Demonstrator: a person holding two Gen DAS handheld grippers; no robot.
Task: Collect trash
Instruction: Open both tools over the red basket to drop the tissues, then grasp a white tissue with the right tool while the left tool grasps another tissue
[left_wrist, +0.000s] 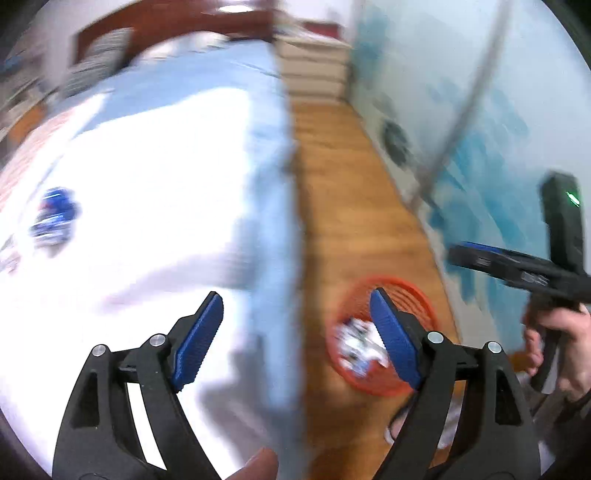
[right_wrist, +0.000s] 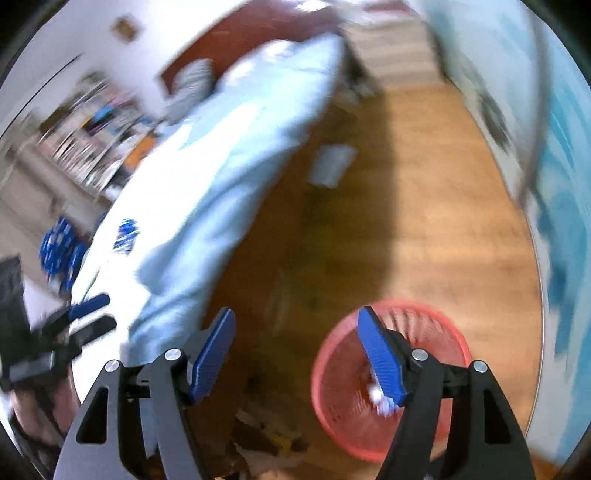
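Trash (left_wrist: 356, 345), white and crumpled, lies inside the red basket (left_wrist: 417, 291) on the wood floor (left_wrist: 351, 192) beside the bed (left_wrist: 166, 155). Both the left gripper (left_wrist: 295, 332) and right gripper (right_wrist: 295, 350) stand wide open and empty. A blue wrapper (left_wrist: 55, 218) lies on the bed.

No readable text, labels, brands or numbers, both views motion-blurred

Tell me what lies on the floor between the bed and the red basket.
Bare wooden floor, in shadow beside the light blue bed, reaches to the red slatted plastic basket; the right wrist view shows this best, though blurred.
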